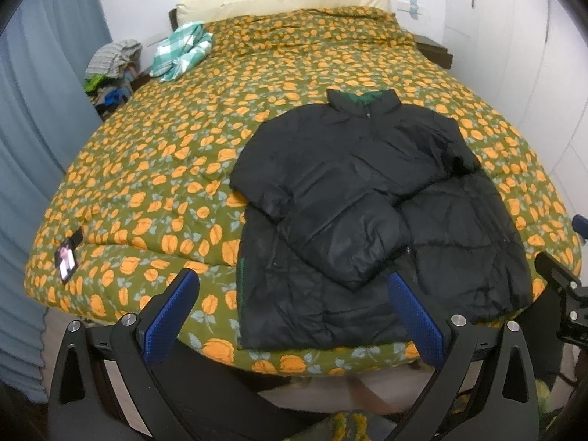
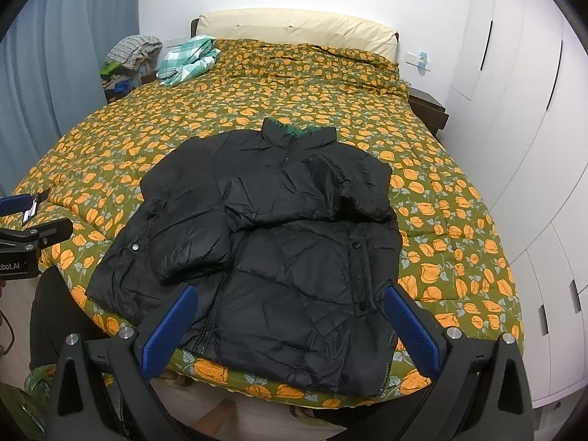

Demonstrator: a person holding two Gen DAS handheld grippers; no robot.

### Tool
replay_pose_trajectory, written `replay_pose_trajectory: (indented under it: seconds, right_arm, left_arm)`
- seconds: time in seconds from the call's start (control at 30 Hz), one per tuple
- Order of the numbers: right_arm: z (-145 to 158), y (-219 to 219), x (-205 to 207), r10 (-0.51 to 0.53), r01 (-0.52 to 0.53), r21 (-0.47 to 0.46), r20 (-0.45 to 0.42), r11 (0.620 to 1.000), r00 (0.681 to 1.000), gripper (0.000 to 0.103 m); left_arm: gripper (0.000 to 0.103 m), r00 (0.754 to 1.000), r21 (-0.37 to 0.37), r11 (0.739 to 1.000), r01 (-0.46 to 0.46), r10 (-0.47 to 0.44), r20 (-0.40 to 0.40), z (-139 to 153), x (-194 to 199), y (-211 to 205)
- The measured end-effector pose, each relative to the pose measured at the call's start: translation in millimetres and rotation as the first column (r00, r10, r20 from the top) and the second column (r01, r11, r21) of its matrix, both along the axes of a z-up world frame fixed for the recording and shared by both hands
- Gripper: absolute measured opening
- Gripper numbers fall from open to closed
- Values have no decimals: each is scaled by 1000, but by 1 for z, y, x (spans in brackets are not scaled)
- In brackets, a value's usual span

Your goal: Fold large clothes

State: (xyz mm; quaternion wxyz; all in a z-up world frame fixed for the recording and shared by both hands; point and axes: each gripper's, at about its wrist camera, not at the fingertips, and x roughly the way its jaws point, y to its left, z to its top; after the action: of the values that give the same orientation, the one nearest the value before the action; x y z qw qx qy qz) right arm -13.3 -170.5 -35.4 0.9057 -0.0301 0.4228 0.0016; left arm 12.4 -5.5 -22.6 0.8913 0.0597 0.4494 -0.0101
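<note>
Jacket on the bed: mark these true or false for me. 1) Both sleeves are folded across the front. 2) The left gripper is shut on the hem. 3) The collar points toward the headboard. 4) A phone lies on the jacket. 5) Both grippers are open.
1) True: the jacket has both sleeves laid across its chest.
2) False: the left gripper is open and holds nothing, back from the hem.
3) True: the collar faces the headboard.
4) False: the phone lies on the quilt, well apart from the jacket.
5) True: the right gripper is open too.
</note>
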Motion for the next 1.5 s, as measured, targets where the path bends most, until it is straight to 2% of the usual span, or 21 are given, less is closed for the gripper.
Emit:
replay_pose_trajectory:
  seconds: [0.87,1.27,1.5]
  right_arm:
    - [-1,3,-1,3,-3,1,-5,1000,1000,103]
    - [-1,3,0,4,-4,1,-5,1000,1000,103]
    - [-2,6,-1,5,-5,0,-4,1000,1000,103]
  left_arm:
    - [102,998,-26,997,67,-68,-7,-1,-4,-10]
    - [102,998,-15,999,49,-49,-29,-3,-5,-11]
    - [102,998,-1,998,59,-59,28,7,-11,-12]
